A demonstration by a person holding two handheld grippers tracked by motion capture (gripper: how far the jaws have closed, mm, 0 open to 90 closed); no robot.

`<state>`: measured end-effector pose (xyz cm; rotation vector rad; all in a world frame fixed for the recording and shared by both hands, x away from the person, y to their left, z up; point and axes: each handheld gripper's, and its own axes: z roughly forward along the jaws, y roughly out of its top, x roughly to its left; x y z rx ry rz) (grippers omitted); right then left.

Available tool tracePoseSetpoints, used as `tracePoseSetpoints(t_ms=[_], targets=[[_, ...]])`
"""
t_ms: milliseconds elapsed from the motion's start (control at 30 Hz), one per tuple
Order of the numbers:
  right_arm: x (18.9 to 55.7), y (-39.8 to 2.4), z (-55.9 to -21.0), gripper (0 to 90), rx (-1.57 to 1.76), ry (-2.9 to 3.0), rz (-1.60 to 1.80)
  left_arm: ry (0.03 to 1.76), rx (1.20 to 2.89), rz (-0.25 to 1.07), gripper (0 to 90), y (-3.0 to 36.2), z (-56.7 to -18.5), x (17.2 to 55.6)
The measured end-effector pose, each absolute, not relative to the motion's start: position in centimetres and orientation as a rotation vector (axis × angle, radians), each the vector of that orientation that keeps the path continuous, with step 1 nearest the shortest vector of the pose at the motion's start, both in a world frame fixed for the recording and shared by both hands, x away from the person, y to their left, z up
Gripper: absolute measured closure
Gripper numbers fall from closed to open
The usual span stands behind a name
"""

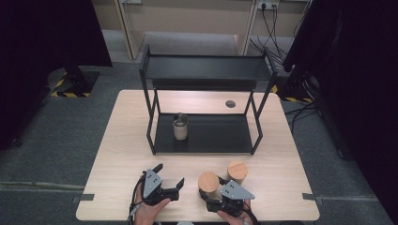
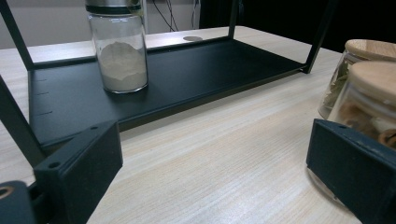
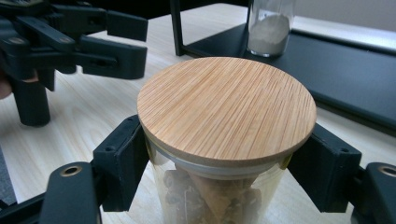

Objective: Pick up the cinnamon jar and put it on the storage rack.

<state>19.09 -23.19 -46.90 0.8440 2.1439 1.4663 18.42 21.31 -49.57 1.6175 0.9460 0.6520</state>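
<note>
**While one jar sits clamped: table holdings at this moment**

Where the wooden table [image 1: 117,154] carries a black two-tier rack [image 1: 206,70], the lower shelf [image 1: 220,133] holds one upright glass spice jar [image 1: 179,126] with pale powder inside, standing toward the shelf's left end.

Item: near glass jar [image 1: 208,183] with round bamboo lid [image 3: 226,107], on the table in front of the rack. The right gripper [image 1: 220,196] has its jaws pressed against both sides of the glass just under the lid; brown dried pieces show inside.

Item: second bamboo-lidded jar [image 1: 237,171], just beside and behind the first, apart from either tool.

Item: left gripper [image 1: 168,180], jaws spread wide with nothing between them, low over bare tabletop left of the jars.

Item: small round grey disc [image 1: 230,103] set in the tabletop behind the rack.
</note>
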Motion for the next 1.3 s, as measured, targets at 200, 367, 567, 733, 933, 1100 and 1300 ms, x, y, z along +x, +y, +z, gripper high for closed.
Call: tracePoseSetpoints(t_ms=[200, 367, 567, 733, 933, 1100, 1300], targets=[[19.1, -23.4, -45.5, 25.7, 0.789, 2.137, 1.496, 0.955, 1.614, 0.655, 2.9, 21.3, -49.6, 18.5], [20.2, -23.7, -44.0, 25.7, 0.758, 2.177, 1.503, 0.957, 1.612, 0.657, 2.9, 21.4, -49.6, 18.5], [21.9, -24.1, -41.7, 25.7, 0.699, 2.205, 1.497, 0.958, 1.612, 0.658, 3.0, 21.4, -49.6, 18.5], [23.1, -24.4, -40.1, 25.7, 0.676, 2.204, 1.507, 0.961, 1.613, 0.656, 3.0, 21.4, -49.6, 18.5], [25.4, -24.4, -38.2, 25.7, 0.703, 2.218, 1.528, 0.959, 1.612, 0.657, 3.0, 21.4, -49.6, 18.5], [27.4, -24.0, -37.1, 25.7, 0.752, 2.211, 1.528, 0.959, 1.614, 0.656, 3.0, 21.4, -49.6, 18.5], [30.4, -23.6, -36.1, 25.7, 0.782, 2.209, 1.524, 0.955, 1.617, 0.653, 3.0, 21.3, -49.6, 18.4]])
